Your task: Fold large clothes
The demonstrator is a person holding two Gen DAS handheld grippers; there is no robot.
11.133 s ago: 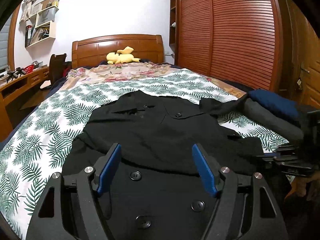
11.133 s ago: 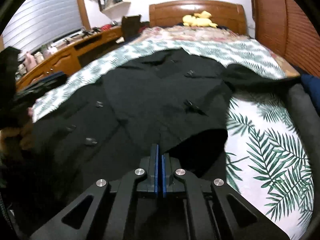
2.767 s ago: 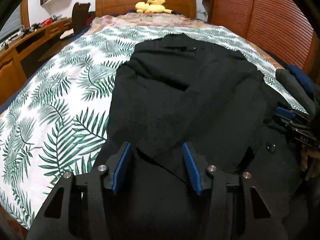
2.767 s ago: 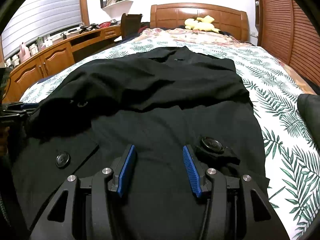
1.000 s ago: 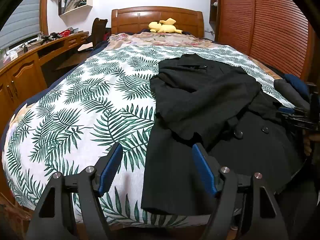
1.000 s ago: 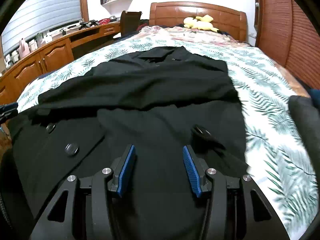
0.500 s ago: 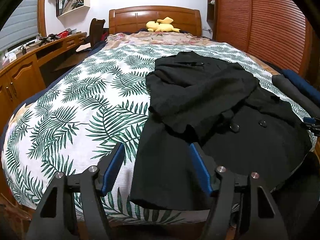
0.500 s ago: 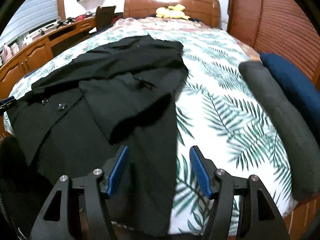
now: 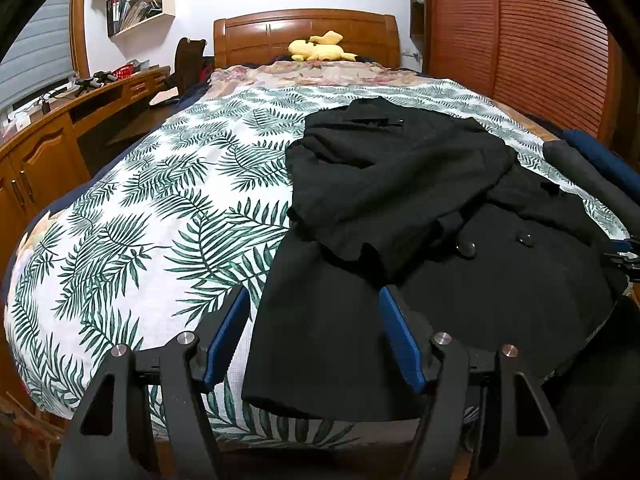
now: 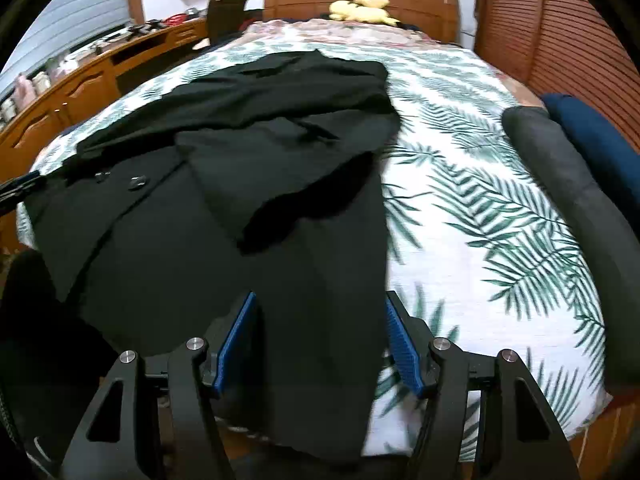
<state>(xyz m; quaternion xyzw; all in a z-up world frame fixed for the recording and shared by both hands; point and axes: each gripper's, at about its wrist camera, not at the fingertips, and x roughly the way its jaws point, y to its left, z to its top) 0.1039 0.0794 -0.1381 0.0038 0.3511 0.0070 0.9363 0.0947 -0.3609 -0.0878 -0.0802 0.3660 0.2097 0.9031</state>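
A black buttoned coat lies lengthwise on the fern-print bedspread, collar toward the headboard, both sleeves folded in over its front. Its hem hangs over the foot of the bed. My left gripper stands open above the hem's left corner, pads clear of the cloth. In the right wrist view the coat fills the left half. My right gripper is open over the hem's right edge with nothing pressed between its pads. Each gripper shows at the other view's edge: the right, the left.
A grey roll and a blue folded item lie along the bed's right side. A yellow plush toy sits by the headboard. A wooden desk runs along the left, and slatted wardrobe doors along the right.
The sleeves have been folded in over the coat. My right gripper has shifted right to the coat's right hem edge and opened wider. The left gripper has barely moved in the last second.
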